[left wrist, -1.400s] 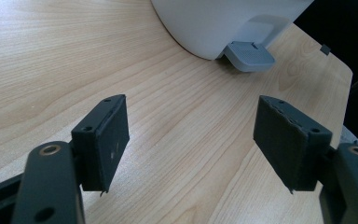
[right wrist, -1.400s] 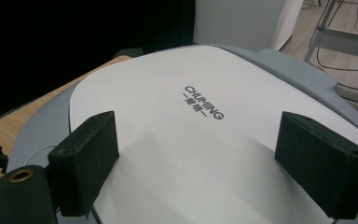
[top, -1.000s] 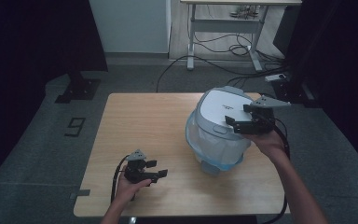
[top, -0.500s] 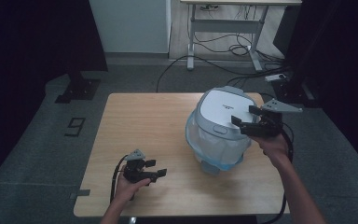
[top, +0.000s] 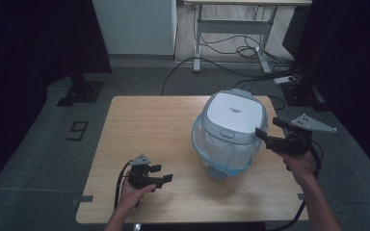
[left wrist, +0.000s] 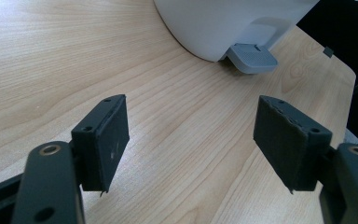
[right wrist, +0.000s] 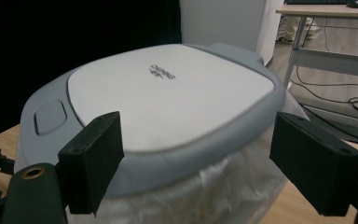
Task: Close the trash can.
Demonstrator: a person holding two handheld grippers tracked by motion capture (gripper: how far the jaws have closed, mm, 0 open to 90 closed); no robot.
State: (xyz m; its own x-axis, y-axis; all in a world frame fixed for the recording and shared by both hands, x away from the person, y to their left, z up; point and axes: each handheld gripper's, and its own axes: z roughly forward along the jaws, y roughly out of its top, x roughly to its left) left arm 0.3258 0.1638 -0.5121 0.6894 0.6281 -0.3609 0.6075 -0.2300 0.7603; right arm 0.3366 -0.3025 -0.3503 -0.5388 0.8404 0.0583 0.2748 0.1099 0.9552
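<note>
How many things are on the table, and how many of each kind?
Bins with a grey lid and a plastic liner: 1, the bin
Black tools held in hands: 2, the left tool and the right tool
Wooden tables underneath: 1, the table
Total: 4 things, counting the table.

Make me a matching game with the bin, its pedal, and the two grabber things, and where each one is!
Things:
1. bin lid
2. foot pedal
3. left gripper
4. right gripper

Places or states:
A. low over the table's near left part, fingers open on nothing
B. grey rim with a white panel, closed on top
C. beside the bin's right side, fingers open
D. sticking out at the bin's base, on the wood

Pairs: 1-B, 2-D, 3-A, 4-C
</note>
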